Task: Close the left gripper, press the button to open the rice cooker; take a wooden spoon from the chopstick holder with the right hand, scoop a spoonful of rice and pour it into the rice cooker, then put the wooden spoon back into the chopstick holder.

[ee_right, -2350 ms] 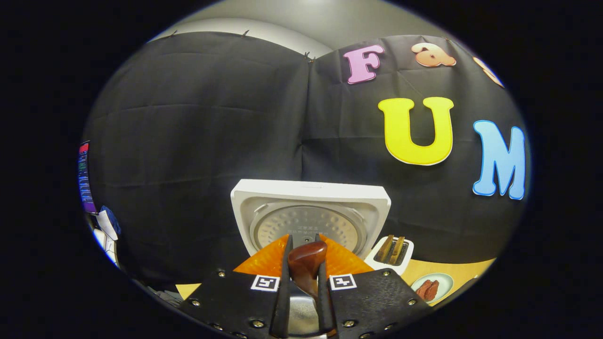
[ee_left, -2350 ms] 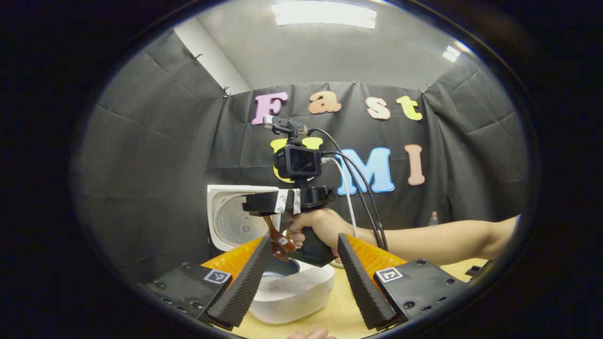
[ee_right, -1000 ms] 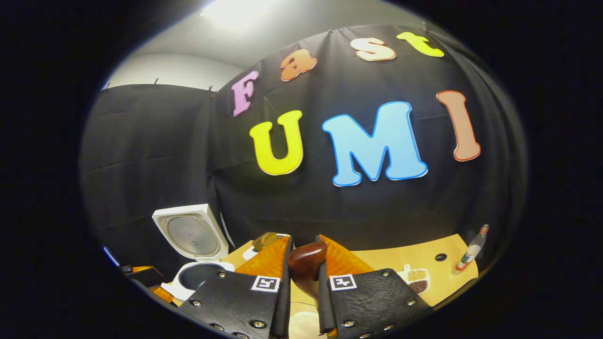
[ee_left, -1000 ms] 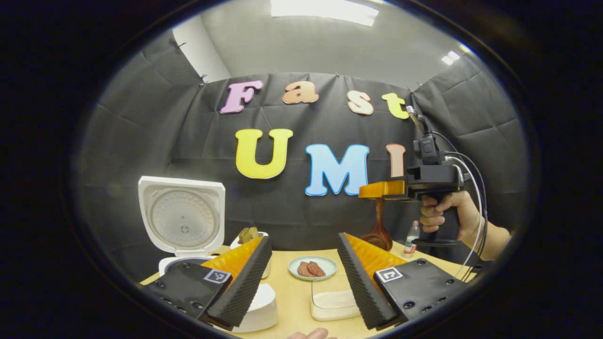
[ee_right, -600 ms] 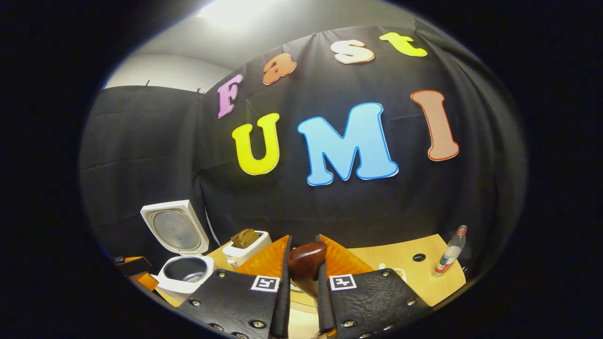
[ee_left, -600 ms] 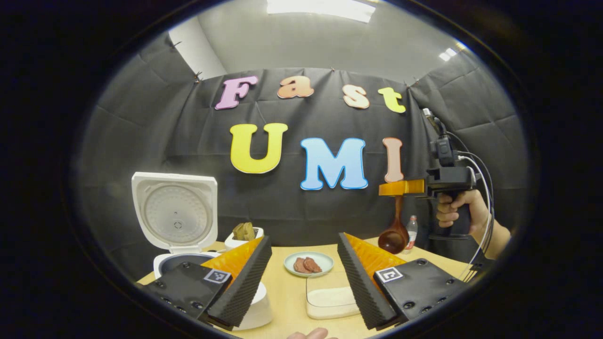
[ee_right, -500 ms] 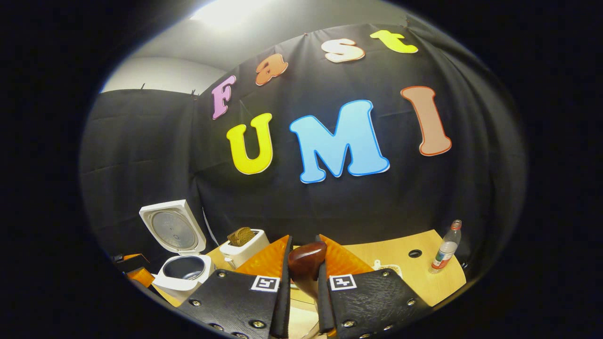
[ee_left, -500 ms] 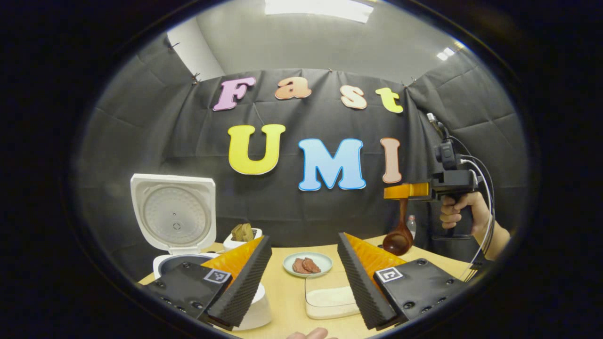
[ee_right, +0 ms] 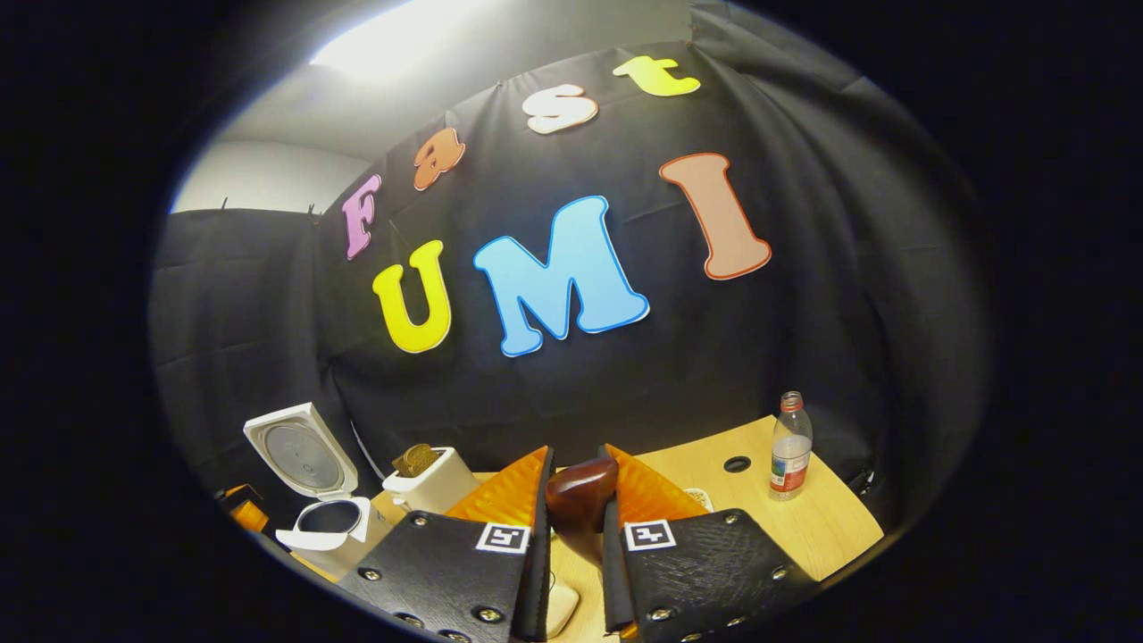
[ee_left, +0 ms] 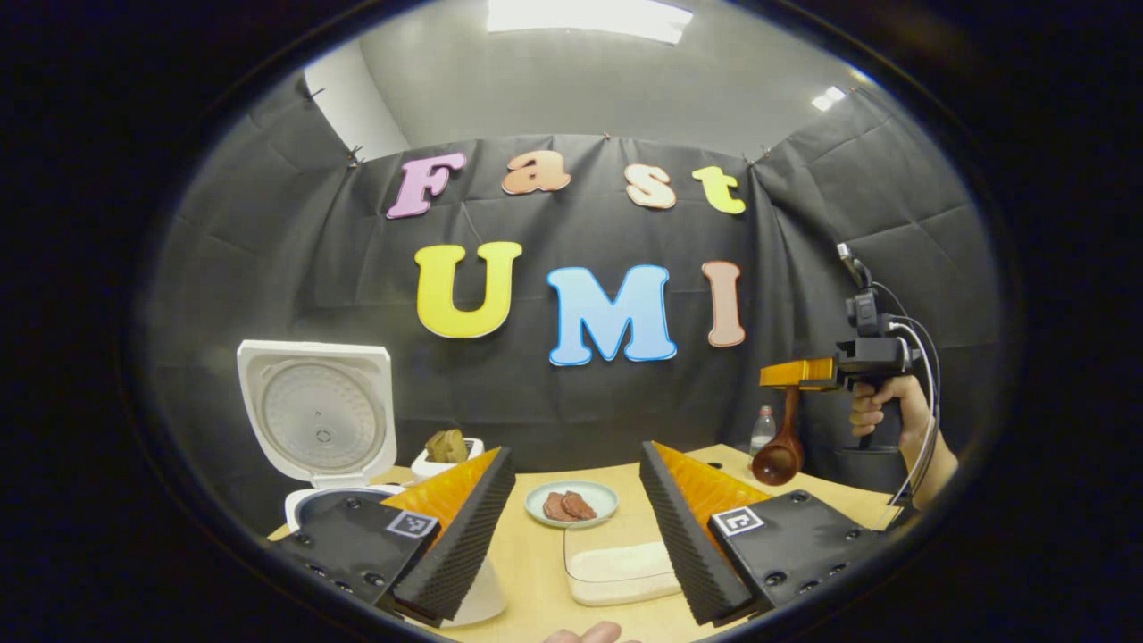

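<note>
Right gripper (ee_right: 576, 545) fingers clamp the wooden spoon (ee_right: 580, 500) handle; left gripper (ee_left: 576, 522) fingers stand wide, holding nothing.

Left gripper view: spoon bowl (ee_left: 777, 460) hangs at 3 o'clock, clear above the counter (ee_left: 536, 572) near its right edge, beside a bottle (ee_left: 762, 427). Rice cooker (ee_left: 312, 420), lid upright, sits at 9 o'clock by the left edge. Rice tray (ee_left: 621, 567) and plate (ee_left: 570, 503) lie mid-counter, bare counter around them.

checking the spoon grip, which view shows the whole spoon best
The left gripper view: the spoon hangs full length, bowl down, from the right hand-held gripper. The right gripper view gives just its handle end, clamped between that gripper's fingers.
</note>
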Demonstrator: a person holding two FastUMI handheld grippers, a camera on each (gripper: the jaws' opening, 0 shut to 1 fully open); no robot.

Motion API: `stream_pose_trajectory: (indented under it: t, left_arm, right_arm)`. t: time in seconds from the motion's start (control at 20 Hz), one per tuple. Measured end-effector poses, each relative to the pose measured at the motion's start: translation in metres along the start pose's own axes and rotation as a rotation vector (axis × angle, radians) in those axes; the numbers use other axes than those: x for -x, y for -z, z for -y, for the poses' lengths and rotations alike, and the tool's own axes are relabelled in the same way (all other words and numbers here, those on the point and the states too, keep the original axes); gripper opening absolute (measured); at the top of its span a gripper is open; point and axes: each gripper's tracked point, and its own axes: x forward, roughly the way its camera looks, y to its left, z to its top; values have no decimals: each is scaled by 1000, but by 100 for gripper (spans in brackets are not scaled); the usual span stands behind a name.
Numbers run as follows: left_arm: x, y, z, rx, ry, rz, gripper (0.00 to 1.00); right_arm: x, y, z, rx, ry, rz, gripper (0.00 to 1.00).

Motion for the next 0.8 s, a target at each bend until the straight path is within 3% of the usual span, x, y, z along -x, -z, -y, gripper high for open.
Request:
stream_pose_trajectory:
  t: [0.5, 0.7, 0.8]
  left_arm:
    - [-2, 7, 12, 3, 23, -5, 99]
    - [0, 10, 12, -4, 20, -11, 94]
    - [1, 10, 15, 4, 29, -12, 98]
  right_arm:
    - [-3, 40, 26, -4, 50, -60, 24]
    - [-2, 52, 28, -1, 56, -66, 24]
    - [-2, 58, 30, -18, 64, -68, 24]
